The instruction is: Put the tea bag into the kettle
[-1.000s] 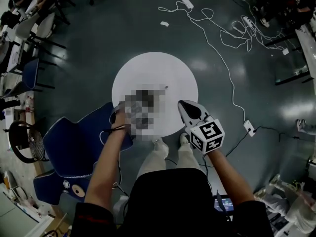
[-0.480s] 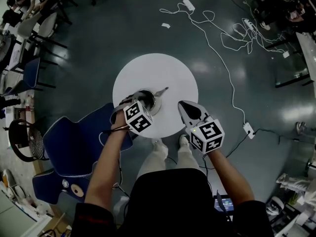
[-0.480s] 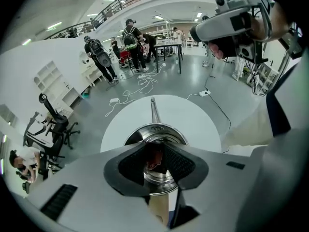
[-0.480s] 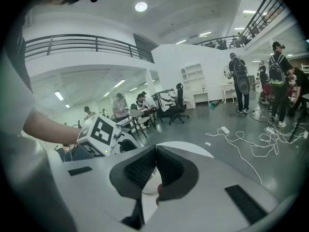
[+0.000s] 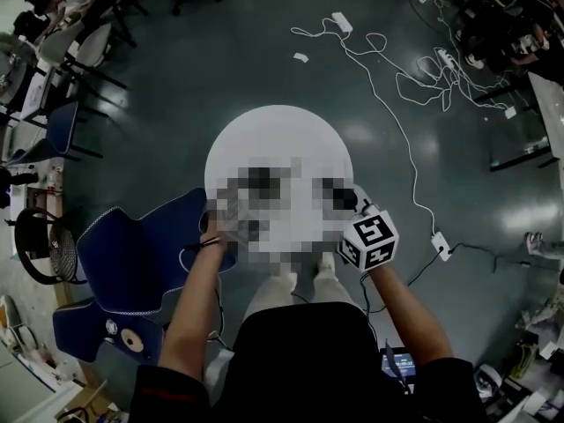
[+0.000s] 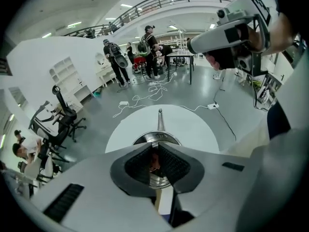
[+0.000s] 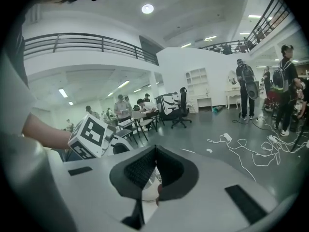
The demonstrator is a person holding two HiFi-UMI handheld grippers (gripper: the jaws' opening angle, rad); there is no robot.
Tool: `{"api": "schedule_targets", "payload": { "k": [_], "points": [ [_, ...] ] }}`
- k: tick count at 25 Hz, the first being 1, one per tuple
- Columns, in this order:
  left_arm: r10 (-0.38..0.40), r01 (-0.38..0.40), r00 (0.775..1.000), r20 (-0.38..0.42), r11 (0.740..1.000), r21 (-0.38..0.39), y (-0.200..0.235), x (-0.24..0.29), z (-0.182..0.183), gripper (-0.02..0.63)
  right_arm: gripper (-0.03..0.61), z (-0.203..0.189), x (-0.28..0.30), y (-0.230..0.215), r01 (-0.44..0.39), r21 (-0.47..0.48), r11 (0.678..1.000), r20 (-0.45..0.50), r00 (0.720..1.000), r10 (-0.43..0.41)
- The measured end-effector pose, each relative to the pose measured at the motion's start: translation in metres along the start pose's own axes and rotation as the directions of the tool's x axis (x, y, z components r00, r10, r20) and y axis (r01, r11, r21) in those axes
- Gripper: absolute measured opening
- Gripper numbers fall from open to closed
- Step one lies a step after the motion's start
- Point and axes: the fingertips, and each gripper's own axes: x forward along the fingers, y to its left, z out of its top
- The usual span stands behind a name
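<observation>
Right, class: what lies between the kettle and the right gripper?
Nothing. In the left gripper view, only bare white table stretches from the metal kettle towards the raised right gripper.

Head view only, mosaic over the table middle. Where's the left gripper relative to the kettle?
Observer: In the left gripper view the left gripper hangs over the kettle, aimed at its open mouth.
Operator: Jaws?
Observer: They have just been closing, tips meeting; a reddish bit shows through the gap, seemingly inside the kettle, possibly the tea bag.
Operator: Right gripper?
Observer: Right gripper jaws together, nothing visibly gripped, pointing past the left gripper's marker cube.
</observation>
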Motion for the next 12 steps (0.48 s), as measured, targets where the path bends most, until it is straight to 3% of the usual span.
{"api": "schedule_targets", "payload": {
  "k": [4, 12],
  "points": [
    [0.030, -0.028, 0.999, 0.032, 0.996, -0.082, 0.006, -0.017, 0.000, 0.044, 0.018, 0.010, -0.001, 0.010, -0.025, -0.030, 0.999, 0.015, 1.000, 0.025],
    [0.122, -0.104, 0.987, 0.103, 0.982, -0.159, 0.016, -0.071, 0.011, 0.025, 0.018, 0.043, -0.004, 0.038, -0.075, -0.101, 0.992, 0.047, 0.996, 0.080]
  ]
}}
